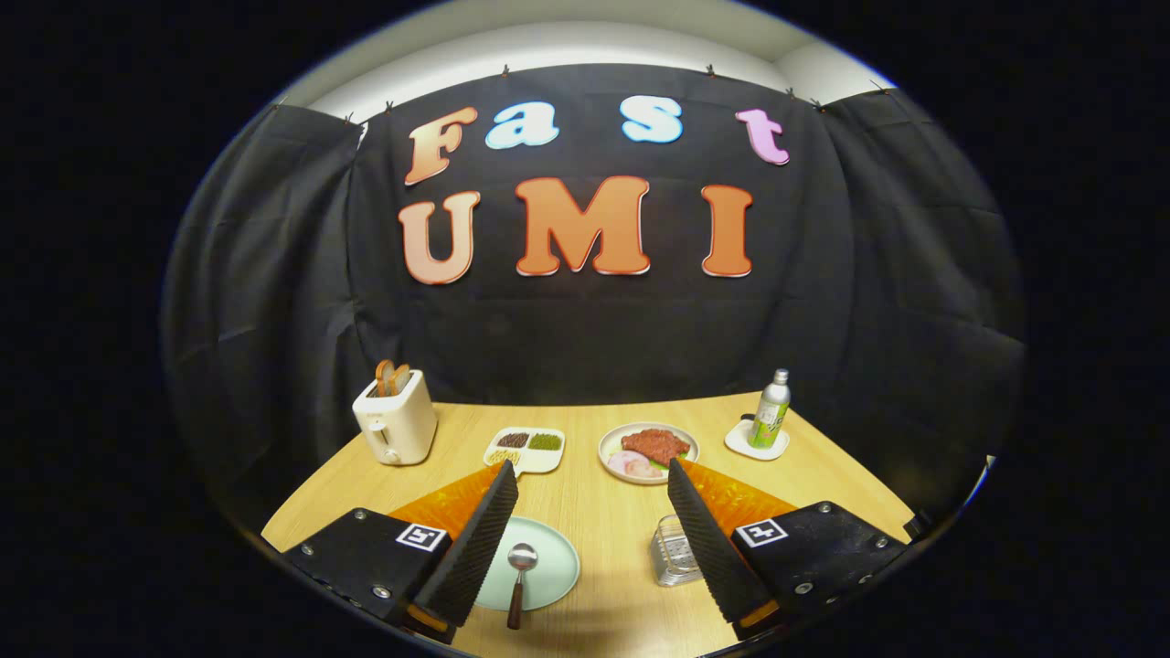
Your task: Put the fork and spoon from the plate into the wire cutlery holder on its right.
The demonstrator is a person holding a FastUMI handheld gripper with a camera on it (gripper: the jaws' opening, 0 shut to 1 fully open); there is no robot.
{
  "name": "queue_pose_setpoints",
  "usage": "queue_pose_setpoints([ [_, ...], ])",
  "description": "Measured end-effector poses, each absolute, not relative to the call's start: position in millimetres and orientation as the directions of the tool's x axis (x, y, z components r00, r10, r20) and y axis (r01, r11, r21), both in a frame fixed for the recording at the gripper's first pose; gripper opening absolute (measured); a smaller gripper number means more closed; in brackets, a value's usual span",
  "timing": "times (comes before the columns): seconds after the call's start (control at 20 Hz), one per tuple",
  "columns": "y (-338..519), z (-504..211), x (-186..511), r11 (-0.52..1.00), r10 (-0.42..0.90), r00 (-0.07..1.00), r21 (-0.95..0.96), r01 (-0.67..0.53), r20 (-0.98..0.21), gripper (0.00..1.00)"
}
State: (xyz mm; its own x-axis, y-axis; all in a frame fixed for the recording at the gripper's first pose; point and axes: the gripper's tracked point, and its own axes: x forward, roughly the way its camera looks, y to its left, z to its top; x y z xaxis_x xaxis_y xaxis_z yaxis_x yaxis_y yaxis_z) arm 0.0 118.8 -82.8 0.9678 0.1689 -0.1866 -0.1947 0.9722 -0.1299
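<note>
A pale green plate (553, 571) lies on the wooden table, partly behind my left finger (480, 539). On it rests a spoon (519, 574) with a silver bowl and a dark brown handle. The wire cutlery holder (672, 551) stands to the plate's right, half hidden by my right finger (713, 544); what it holds I cannot make out. I see no fork; the left finger covers part of the plate. My gripper (592, 473) hovers above the table, open wide, with nothing between the fingers.
Farther back on the table (594, 512) stand a cream toaster (398, 422) with bread slices, a white divided dish (526, 448) of beans, a plate of meat (649, 451), and a bottle (770, 409) on a white coaster at the right.
</note>
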Motion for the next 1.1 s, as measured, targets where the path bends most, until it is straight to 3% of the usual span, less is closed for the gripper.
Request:
queue_pose_setpoints([
  [0.55, 160.6, -255.8, 4.4, 0.942, 0.171, 0.831, -0.161, -0.296, -0.53, 0.99],
  [0.75, 160.4, -283.3, 1.7, 0.92, 0.137, 0.785, -0.217, -0.327, -0.604, 0.98],
  [0.85, 163.7, -292.8, 1.6, 0.913, 0.132, 0.767, -0.225, -0.341, -0.627, 0.91],
  [1.1, 167.2, -308.7, -2.3, 0.909, 0.12, 0.721, -0.216, -0.356, -0.683, 0.63],
])
